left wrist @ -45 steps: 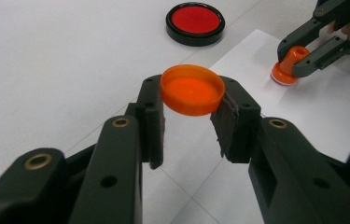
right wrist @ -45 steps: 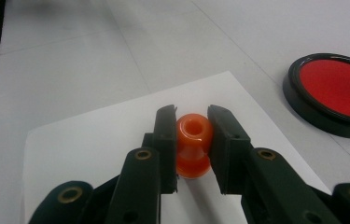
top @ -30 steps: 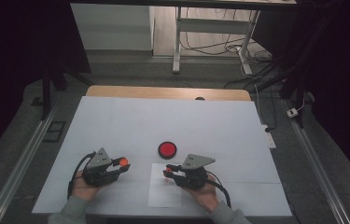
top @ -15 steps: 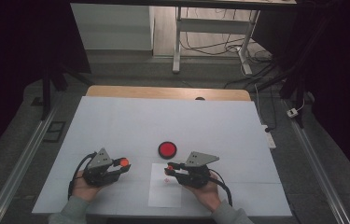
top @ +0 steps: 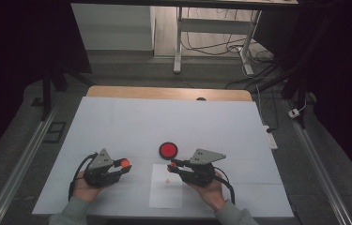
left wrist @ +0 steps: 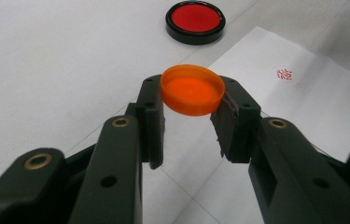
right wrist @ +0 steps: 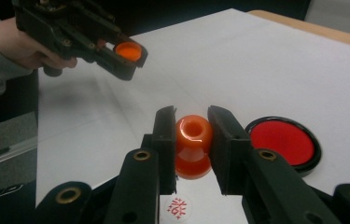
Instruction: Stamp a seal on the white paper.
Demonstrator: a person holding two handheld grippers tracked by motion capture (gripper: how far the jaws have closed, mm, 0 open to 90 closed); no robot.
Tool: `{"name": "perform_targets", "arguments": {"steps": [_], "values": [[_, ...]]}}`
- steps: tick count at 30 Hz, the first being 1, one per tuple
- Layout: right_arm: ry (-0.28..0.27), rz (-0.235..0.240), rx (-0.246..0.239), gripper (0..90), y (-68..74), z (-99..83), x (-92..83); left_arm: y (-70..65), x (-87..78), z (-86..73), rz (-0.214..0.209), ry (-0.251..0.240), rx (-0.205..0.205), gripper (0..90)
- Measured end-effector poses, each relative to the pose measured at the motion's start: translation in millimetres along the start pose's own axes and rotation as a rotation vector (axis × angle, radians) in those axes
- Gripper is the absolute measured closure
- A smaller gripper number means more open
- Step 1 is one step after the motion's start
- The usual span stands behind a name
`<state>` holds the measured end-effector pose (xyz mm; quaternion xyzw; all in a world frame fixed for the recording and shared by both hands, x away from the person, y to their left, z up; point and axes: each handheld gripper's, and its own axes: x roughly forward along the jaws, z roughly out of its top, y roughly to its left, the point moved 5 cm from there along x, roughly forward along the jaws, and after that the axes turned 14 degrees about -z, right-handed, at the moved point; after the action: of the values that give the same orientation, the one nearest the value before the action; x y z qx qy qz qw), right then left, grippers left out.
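R gripper point(top: 172, 165) nudged toward paper point(top: 165, 186) w/ orange stamp point(right wrist: 192, 145) — L gripper point(top: 125, 165) same, holding cap point(left wrist: 192, 89).

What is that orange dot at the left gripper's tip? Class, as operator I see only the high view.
Observer: The left gripper is shut on a shallow round orange cap, pinched by its rim.
Operator: And the right gripper?
Observer: The right gripper is shut on an orange stamp with a narrow waist and a hollow in its near end.
Operator: What is the speck on the paper?
Observer: A round red print on the white sheet; its pattern is too small to read.
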<state>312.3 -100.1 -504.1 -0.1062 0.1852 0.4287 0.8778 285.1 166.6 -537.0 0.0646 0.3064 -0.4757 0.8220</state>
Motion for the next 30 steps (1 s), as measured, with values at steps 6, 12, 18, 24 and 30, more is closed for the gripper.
{"name": "perform_targets", "arguments": {"steps": [6, 12, 18, 24, 30], "values": [[-0.017, -0.039, 0.022, 72.3, -11.4, 7.4, -6.0, -0.3, 0.7, 0.0, 0.000, 0.004, 0.003, 64.5], [-0.041, -0.062, 0.034, 72.3, -21.0, 14.7, -14.8, -0.2, 1.0, -0.1, 0.000, 0.007, 0.004, 64.5], [-0.060, -0.074, 0.047, 72.3, -26.4, 18.7, -20.3, 0.2, 0.9, 0.5, -0.002, 0.004, 0.005, 64.5], [-0.071, -0.078, 0.048, 72.3, -28.5, 21.8, -23.5, -0.3, 1.6, 0.6, -0.002, 0.006, 0.008, 64.5], [-0.071, -0.078, 0.044, 72.3, -27.5, 22.2, -23.4, 0.5, 1.0, 0.9, 0.000, 0.002, 0.007, 64.5]]}}
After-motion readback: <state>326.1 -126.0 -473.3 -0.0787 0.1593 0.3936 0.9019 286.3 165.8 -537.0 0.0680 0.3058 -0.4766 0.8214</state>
